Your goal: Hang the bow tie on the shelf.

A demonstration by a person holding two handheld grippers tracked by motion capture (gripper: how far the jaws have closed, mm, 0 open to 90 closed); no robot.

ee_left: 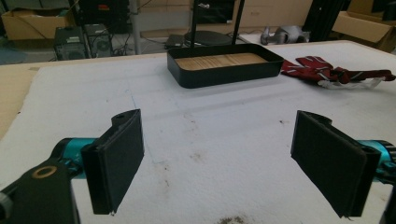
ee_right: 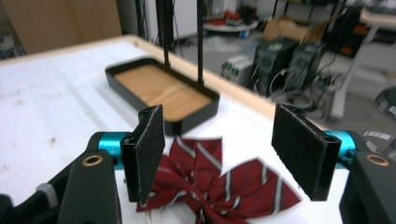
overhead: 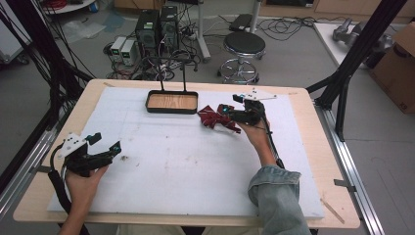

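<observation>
over the white mat (overhead: 195, 166), right claw (overhead: 226, 111) agape above bow tie (ee_right: 219, 186), left claw (overhead: 108, 147) agape

A: Where does the high view sit?

B: Above the person's edge of the surface (overhead: 205, 166), facing forward and down, far enough back to take in the whole white mat and the floor beyond.

A: And the left gripper view?

B: Low over the mat, looking along the left claw (ee_left: 217, 163) toward the black tray (ee_left: 224, 72) and the red bow tie (ee_left: 327, 70) farther off.

A: The right one?

B: Much closer. It rides the right claw (ee_right: 229, 154), angled down on the bow tie (ee_right: 210, 186) just beneath, with the tray (ee_right: 163, 93) right behind.

A: What do they share?

B: All three catch the tray (overhead: 172, 102) and the bow tie (overhead: 215, 119).
</observation>
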